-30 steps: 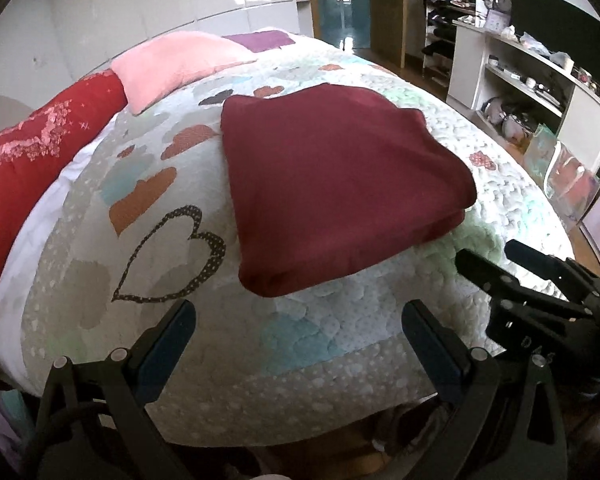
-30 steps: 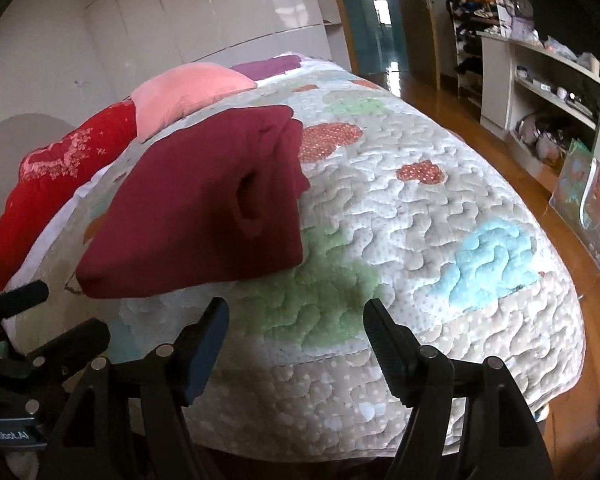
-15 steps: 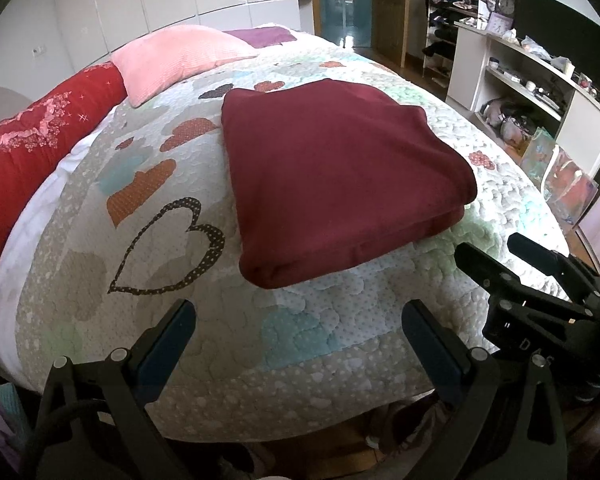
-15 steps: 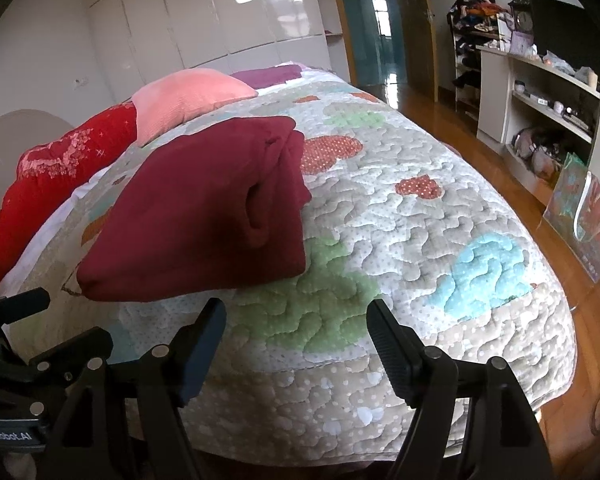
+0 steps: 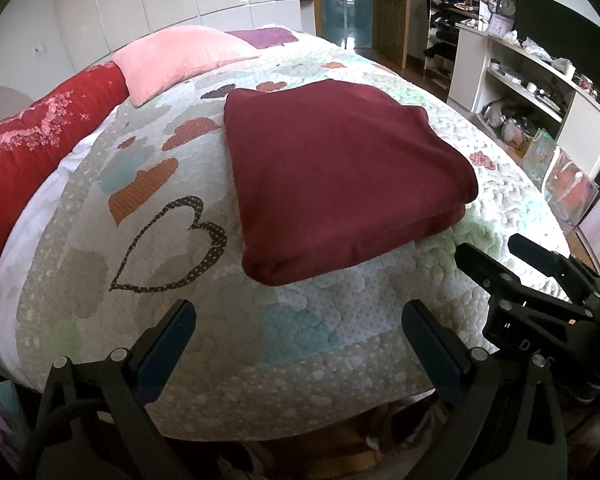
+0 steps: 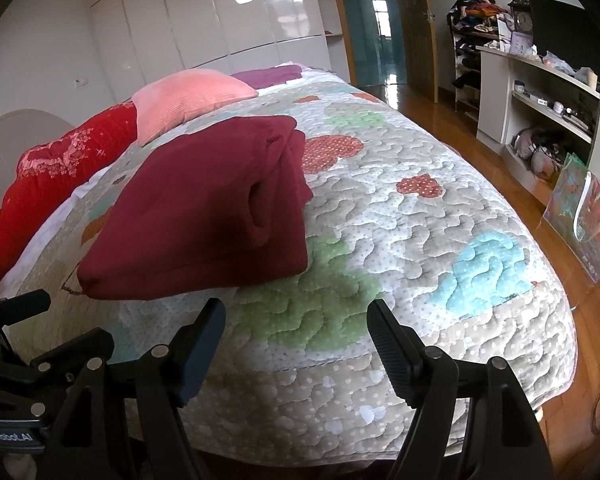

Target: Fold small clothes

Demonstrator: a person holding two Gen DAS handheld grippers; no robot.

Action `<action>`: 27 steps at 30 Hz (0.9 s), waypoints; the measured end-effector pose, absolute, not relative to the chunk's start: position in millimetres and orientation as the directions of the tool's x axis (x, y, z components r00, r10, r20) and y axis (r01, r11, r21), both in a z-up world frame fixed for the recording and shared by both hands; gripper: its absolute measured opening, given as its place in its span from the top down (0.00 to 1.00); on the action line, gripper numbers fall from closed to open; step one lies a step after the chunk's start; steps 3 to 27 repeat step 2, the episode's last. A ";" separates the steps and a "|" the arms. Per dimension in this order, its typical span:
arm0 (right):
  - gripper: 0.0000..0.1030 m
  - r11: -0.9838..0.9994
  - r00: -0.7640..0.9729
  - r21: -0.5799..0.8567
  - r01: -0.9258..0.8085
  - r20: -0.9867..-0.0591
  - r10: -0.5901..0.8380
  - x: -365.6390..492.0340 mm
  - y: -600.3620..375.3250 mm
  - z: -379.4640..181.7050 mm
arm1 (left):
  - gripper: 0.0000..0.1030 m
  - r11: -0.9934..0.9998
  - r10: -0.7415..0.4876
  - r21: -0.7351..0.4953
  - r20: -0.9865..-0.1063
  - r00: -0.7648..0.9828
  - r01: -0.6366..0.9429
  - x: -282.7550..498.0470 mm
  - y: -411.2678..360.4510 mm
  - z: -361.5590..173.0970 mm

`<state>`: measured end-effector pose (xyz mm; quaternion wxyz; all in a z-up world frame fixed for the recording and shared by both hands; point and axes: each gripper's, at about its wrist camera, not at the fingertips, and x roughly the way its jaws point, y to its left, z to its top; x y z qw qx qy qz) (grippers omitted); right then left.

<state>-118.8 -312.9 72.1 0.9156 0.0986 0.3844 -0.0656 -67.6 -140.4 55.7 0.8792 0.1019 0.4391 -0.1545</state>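
Observation:
A dark red garment (image 5: 340, 176) lies folded into a thick rectangle on the quilted bed (image 5: 308, 336); it also shows in the right wrist view (image 6: 208, 208), with its layered fold ends facing right. My left gripper (image 5: 300, 336) is open and empty, held near the bed's foot edge, short of the garment. My right gripper (image 6: 296, 340) is open and empty, also short of the garment and to its right. The right gripper shows in the left wrist view (image 5: 512, 260). The left gripper shows at the left edge of the right wrist view (image 6: 40, 320).
A pink pillow (image 5: 180, 56) and a red pillow (image 5: 40, 148) lie at the bed's head. A white shelf unit (image 5: 540, 92) with clutter and a gift bag (image 6: 584, 216) stand on the wooden floor to the right. White wardrobes line the far wall.
Both grippers have drawn back and risen slightly from the bed. The folded garment has not moved. Both grippers stay open.

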 end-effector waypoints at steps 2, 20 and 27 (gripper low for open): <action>0.25 0.972 0.700 0.130 0.195 -0.713 -0.045 -119.2 -312.3 73.0 | 0.00 0.932 -0.185 0.037 -0.806 0.563 0.360 -67.3 -139.7 55.3; 0.25 0.972 0.700 0.130 0.195 -0.713 -0.045 -119.2 -312.3 73.0 | 0.00 0.932 -0.185 0.037 -0.806 0.563 0.360 -67.3 -139.7 55.3; 0.25 0.972 0.700 0.130 0.195 -0.713 -0.045 -119.2 -312.3 73.0 | 0.00 0.932 -0.185 0.037 -0.806 0.563 0.360 -67.3 -139.7 55.3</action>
